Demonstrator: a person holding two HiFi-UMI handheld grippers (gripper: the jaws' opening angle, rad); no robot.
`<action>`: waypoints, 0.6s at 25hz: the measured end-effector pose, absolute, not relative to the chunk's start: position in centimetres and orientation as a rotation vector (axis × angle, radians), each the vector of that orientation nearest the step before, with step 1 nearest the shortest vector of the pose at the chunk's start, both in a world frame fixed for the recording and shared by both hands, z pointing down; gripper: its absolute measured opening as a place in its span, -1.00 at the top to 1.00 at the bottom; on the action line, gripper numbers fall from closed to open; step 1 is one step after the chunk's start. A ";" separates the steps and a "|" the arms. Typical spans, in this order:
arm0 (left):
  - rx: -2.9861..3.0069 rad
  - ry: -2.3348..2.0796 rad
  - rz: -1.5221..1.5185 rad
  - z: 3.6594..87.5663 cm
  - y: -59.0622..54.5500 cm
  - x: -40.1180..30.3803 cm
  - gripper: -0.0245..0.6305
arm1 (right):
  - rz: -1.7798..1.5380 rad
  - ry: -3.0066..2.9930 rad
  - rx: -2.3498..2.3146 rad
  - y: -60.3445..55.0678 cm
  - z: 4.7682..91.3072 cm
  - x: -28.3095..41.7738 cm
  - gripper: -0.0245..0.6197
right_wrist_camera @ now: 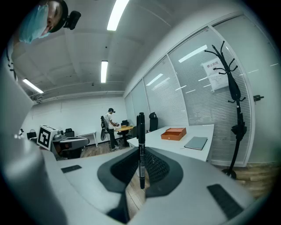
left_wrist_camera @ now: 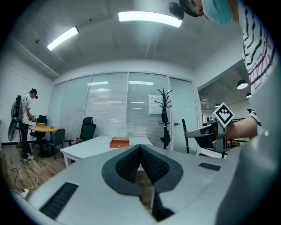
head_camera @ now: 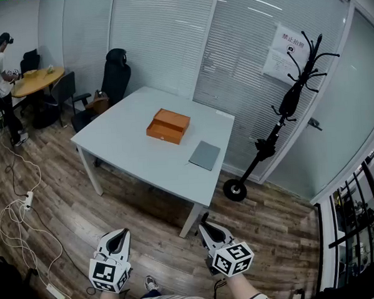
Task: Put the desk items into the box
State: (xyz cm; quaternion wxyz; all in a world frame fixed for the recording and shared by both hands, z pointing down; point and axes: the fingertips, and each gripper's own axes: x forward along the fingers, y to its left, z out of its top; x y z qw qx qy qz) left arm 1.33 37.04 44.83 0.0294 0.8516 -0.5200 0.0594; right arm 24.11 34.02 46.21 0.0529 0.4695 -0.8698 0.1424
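Right tool [right_wrist_camera: 140, 163] clamped on a black marker pen [right_wrist_camera: 140, 140]; pen upright, pinched on its lower half between the pads; left tool [left_wrist_camera: 140, 154] closed on nothing. Both sit low in the head view, well apart from the white surface [head_camera: 131, 152]. Pen: light, stiff, smooth barrel, so I'd expect it to pivot or slip in a narrow pinch; grip looks adequate. Orange box [head_camera: 168, 126] on the surface, upper middle of frame; shallow, looks rigid. Grey notebook [head_camera: 205, 155] lower right of the box, near but apart; flat and thin, probably needs an edge pickup. Count: one pen, one box, one notebook, two tools.
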 end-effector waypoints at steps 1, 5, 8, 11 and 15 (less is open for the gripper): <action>2.628 -1.598 0.190 45.0 37.5 1.6 0.86 | 0.432 -2.643 1.430 34.3 46.3 24.3 0.75; 2.615 -1.602 0.192 45.5 38.6 1.8 0.86 | 0.434 -2.644 1.440 35.0 46.4 24.6 0.75; 2.598 -1.609 0.181 45.8 38.5 1.3 0.86 | 0.435 -2.650 1.437 34.6 46.5 24.1 0.75; 2.588 -1.609 0.179 46.2 37.6 0.2 0.86 | 0.444 -2.682 1.430 33.9 46.3 23.1 0.75; 2.591 -1.613 0.169 46.3 35.7 -1.6 0.86 | 0.459 -2.699 1.461 32.0 46.0 21.9 0.75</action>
